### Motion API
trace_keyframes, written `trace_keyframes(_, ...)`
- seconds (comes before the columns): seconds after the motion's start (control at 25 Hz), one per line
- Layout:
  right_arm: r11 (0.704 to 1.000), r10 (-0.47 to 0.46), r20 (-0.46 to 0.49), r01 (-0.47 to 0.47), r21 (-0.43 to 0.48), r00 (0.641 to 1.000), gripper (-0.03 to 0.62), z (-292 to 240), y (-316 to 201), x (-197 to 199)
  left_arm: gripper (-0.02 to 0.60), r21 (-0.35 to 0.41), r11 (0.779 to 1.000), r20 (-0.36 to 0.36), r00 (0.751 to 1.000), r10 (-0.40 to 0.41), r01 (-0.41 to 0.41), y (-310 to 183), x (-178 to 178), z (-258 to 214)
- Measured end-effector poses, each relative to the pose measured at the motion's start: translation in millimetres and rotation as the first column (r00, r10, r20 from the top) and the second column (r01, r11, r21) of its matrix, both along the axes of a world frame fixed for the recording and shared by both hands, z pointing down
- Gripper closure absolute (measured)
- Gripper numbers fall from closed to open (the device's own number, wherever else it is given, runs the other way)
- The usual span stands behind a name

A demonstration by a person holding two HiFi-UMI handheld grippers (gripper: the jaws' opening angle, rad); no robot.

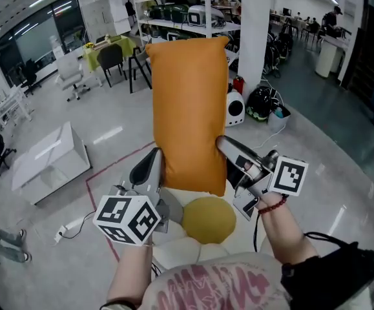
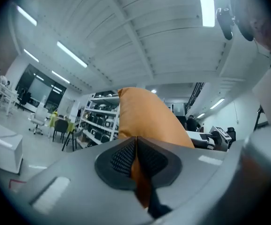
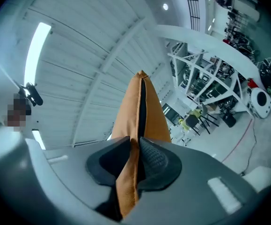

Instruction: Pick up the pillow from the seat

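Note:
An orange pillow (image 1: 190, 108) stands upright in the air in front of me, held by its lower corners. My left gripper (image 1: 157, 165) is shut on its lower left edge, and the orange cloth (image 2: 142, 121) runs up from between the dark pads. My right gripper (image 1: 221, 148) is shut on the lower right edge; a fold of the pillow (image 3: 134, 125) is pinched between its jaws. Below the pillow a round yellow cushion (image 1: 208, 219) lies on a white padded seat (image 1: 174, 244).
A white low table (image 1: 48, 161) stands on the floor at the left, with red tape lines beside it. Behind the pillow are a white pillar (image 1: 254, 37), shelves with equipment (image 1: 187, 8), chairs (image 1: 112, 60) and a white-and-black device (image 1: 235, 108) on the floor.

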State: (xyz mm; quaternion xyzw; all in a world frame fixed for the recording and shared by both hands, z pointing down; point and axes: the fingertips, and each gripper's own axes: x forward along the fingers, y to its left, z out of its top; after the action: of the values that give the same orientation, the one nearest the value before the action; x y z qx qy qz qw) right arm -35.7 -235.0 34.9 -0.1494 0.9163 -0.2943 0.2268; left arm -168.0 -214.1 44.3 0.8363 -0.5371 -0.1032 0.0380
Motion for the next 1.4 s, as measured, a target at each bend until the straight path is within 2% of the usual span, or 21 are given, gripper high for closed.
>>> trace_keyframes(0.12, 0.994, -0.024, 0.023, 0.022, 0.108, 0.999, 0.523, -36, 22, -9, 0.566, 0.106, 0.994, 0.008, 1.0, -0.006, 0.005, 23, -9, -38)
trace_keyframes(0.28, 0.974, -0.037, 0.037, 0.028, 0.224, 0.999, 0.523, -69, 53, -12, 0.566, 0.22, 0.975, 0.02, 1.0, 0.005, -0.01, 55, -15, -74)
trace_keyframes(0.48, 0.949, -0.051, 0.046, 0.034, 0.314, 0.998, 0.519, -96, 76, -3, 0.566, 0.307, 0.951, 0.035, 0.999, 0.037, -0.046, 81, -9, -102)
trace_keyframes(0.72, 0.936, -0.036, 0.065, 0.01, 0.353, 0.997, 0.517, -102, 88, 0, 0.566, 0.346, 0.936, 0.053, 0.997, 0.055, -0.07, 91, -7, -110)
trace_keyframes(1.4, 0.93, -0.027, 0.059, 0.003, 0.368, 0.998, 0.516, -108, 90, 1, 0.566, 0.357, 0.929, 0.069, 0.994, 0.081, -0.1, 87, -4, -115)
